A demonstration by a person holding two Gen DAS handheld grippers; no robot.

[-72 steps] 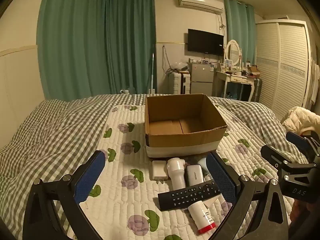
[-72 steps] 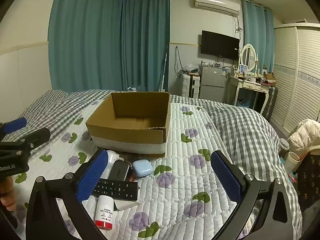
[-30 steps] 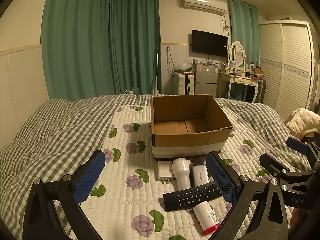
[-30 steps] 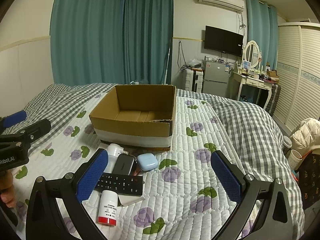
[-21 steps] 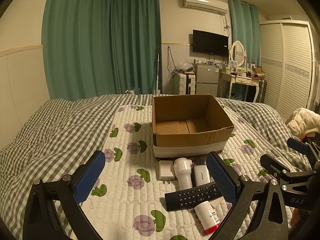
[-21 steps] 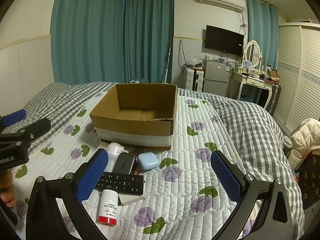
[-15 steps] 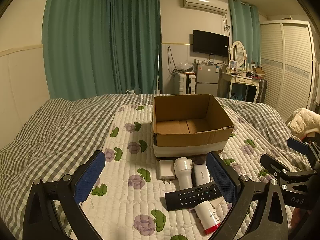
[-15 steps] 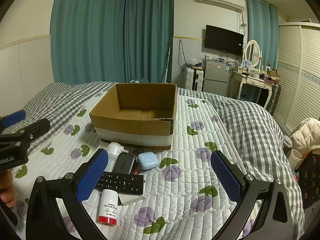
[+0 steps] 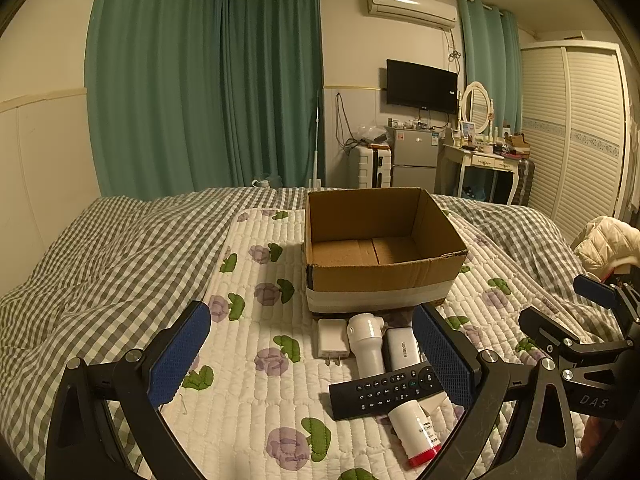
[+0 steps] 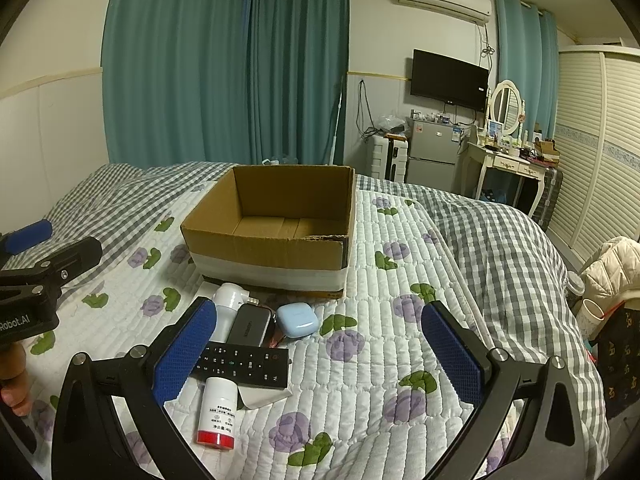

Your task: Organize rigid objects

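- The left gripper hangs above the quilt with its blue-padded fingers spread wide and nothing between them.
- The right gripper is likewise spread wide and holds nothing; it hovers over the floral quilted pad, to the right of the pile of objects.
- An open cardboard box sits on the pad ahead of both grippers, a white band around its base; only its bare cardboard floor shows inside.
- The loose objects lie bunched just in front of the box's near wall: a white charger, a white cylinder with a flared head and a white power bank side by side.
- A black remote control lies crosswise over the near ends of the cylinder and power bank, and rests on a white bottle with a red cap.
- In the right wrist view a dark power bank lies next to the cylinder, and a pale blue earbud case sits just right of it.
- A white scrap of paper pokes out from under the remote.
- A grey checked duvet covers the bed around the pad.
- Beyond the bed stand teal curtains, a wall TV, a small fridge and a dressing table.
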